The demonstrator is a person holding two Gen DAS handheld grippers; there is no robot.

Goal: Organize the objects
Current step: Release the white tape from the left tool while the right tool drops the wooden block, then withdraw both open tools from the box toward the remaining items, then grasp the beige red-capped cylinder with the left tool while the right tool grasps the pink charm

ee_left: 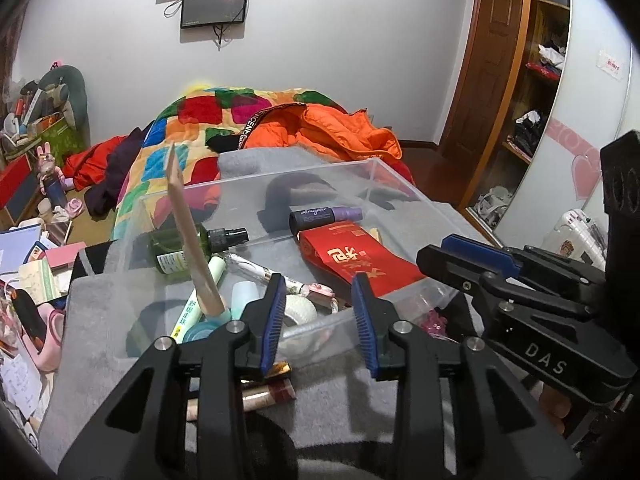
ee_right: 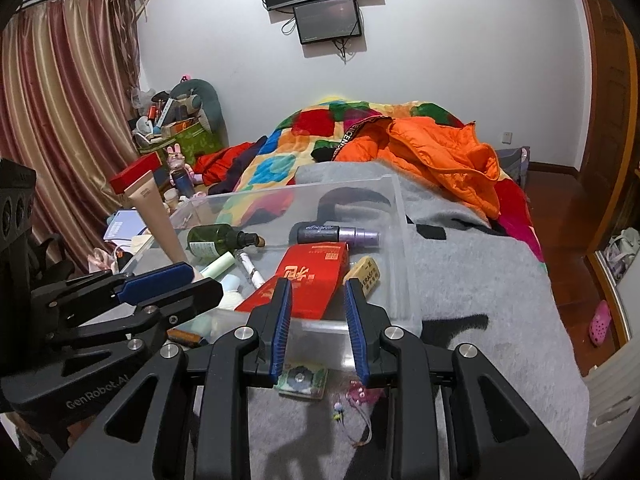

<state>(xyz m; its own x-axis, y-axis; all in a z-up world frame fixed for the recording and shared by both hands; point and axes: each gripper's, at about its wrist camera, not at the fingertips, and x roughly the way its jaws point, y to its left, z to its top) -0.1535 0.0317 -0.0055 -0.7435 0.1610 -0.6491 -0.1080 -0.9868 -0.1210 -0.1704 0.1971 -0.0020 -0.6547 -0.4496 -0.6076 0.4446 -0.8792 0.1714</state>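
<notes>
clear bin [ee_left: 404, 184] of toiletries (beige tube [ee_left: 192, 248] upright), both tongs empty

The left gripper [ee_left: 320, 312] points forward and down, its two blue pads [ee_left: 273, 320] a little apart with nothing pinched between them. The right gripper [ee_right: 318, 320] sits close beside it and tilts down the same way — its pads are also apart and hold nothing. Both black frames are side by side.

Clear glossy plastic bin [ee_left: 400, 184]; grey matt fuzzy blanket [ee_right: 480, 280]; red glossy paper envelope [ee_left: 356, 258]; green translucent plastic spray bottle [ee_right: 212, 240].
</notes>
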